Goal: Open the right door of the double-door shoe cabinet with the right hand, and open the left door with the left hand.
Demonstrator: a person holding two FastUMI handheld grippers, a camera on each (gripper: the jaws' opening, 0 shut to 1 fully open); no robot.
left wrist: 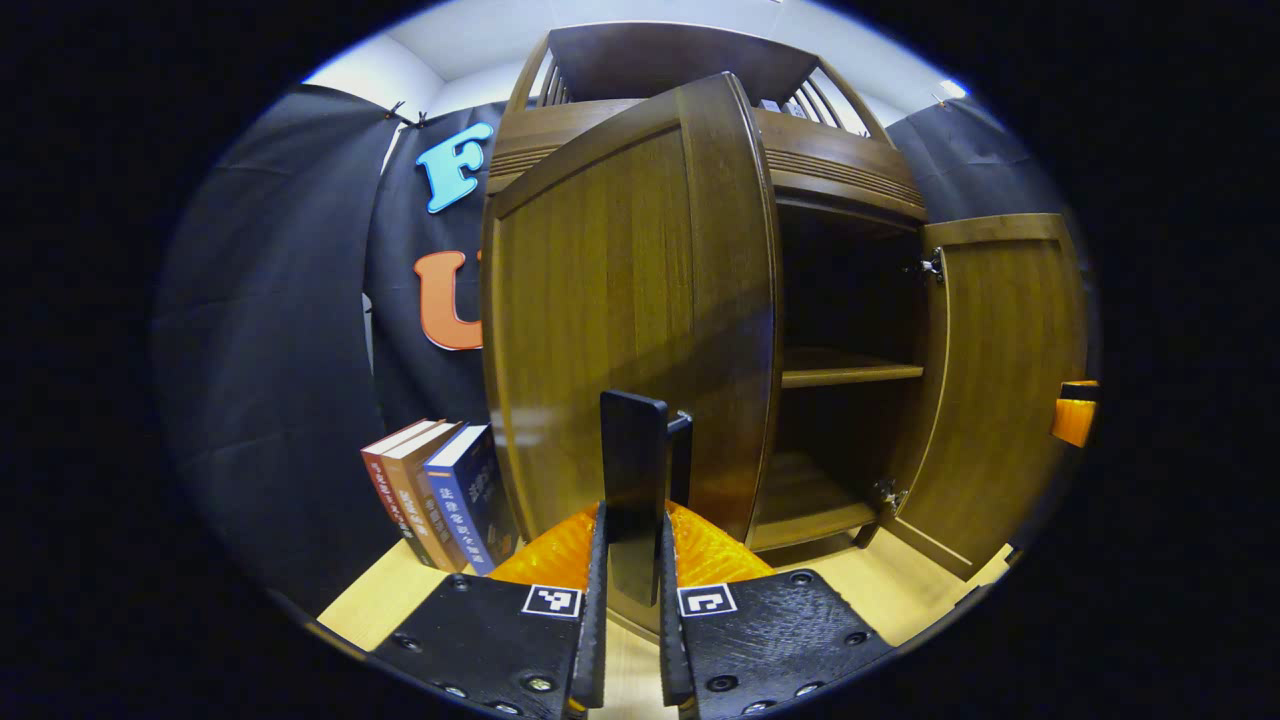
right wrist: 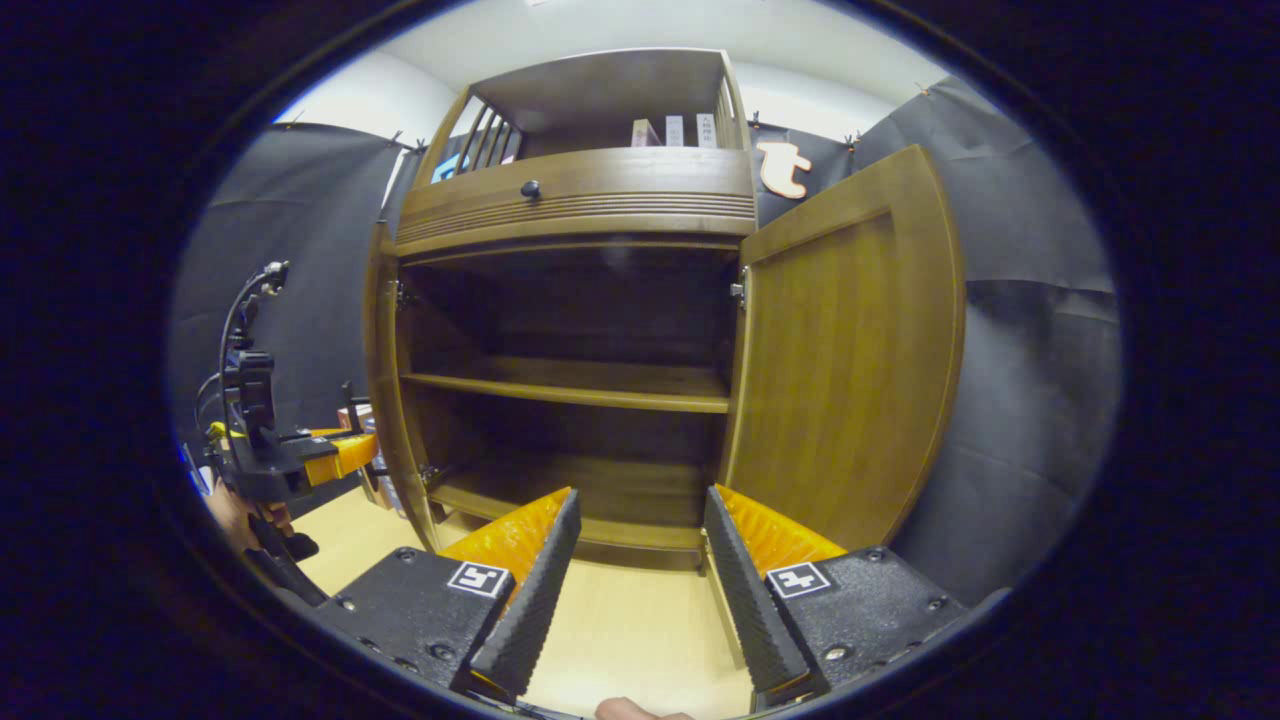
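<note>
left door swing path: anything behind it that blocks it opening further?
Possibly the books: they stand on the floor left of the cabinet, beside the left door on its hinge side. The left gripper is shut on the handle. Nothing else visible blocks the swing.

Left claw pinched nearly closed around a dark upright handle; right claw spread wide, holding nothing

Your left gripper view looks very close at the left door; your right gripper view faces the open cabinet from farther back; both share its shelves.
</note>
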